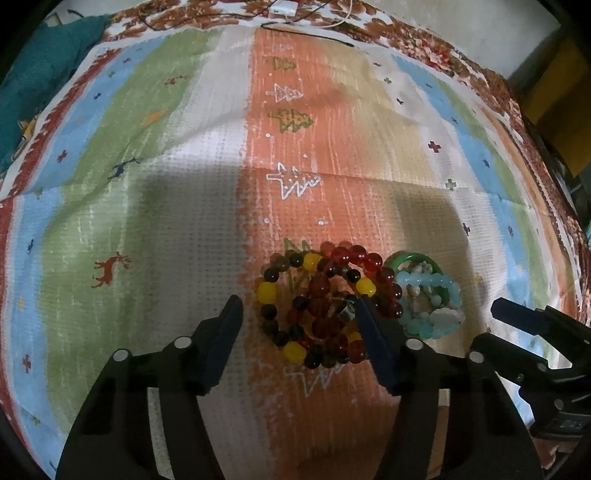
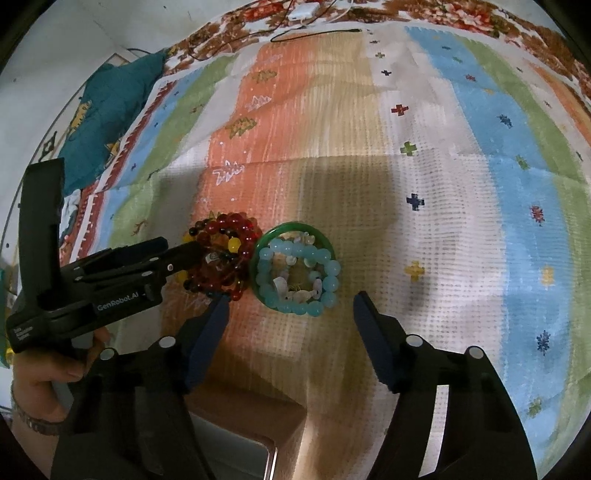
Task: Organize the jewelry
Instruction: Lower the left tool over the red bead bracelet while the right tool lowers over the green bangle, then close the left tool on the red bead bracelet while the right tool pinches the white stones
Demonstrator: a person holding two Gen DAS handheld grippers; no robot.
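Note:
A pile of bead bracelets, red, dark and yellow, lies on the striped cloth; it also shows in the right wrist view. Right of it a green bangle rings a light blue bead bracelet and pale stone pieces; this set shows in the left wrist view too. My left gripper is open, its jaws straddling the red and yellow pile, the right finger resting on the beads. My right gripper is open, just short of the green bangle set, touching nothing.
The striped patterned cloth covers the surface. A teal cushion lies at the far left. Cables and a white adapter lie at the far edge. A box corner shows under my right gripper.

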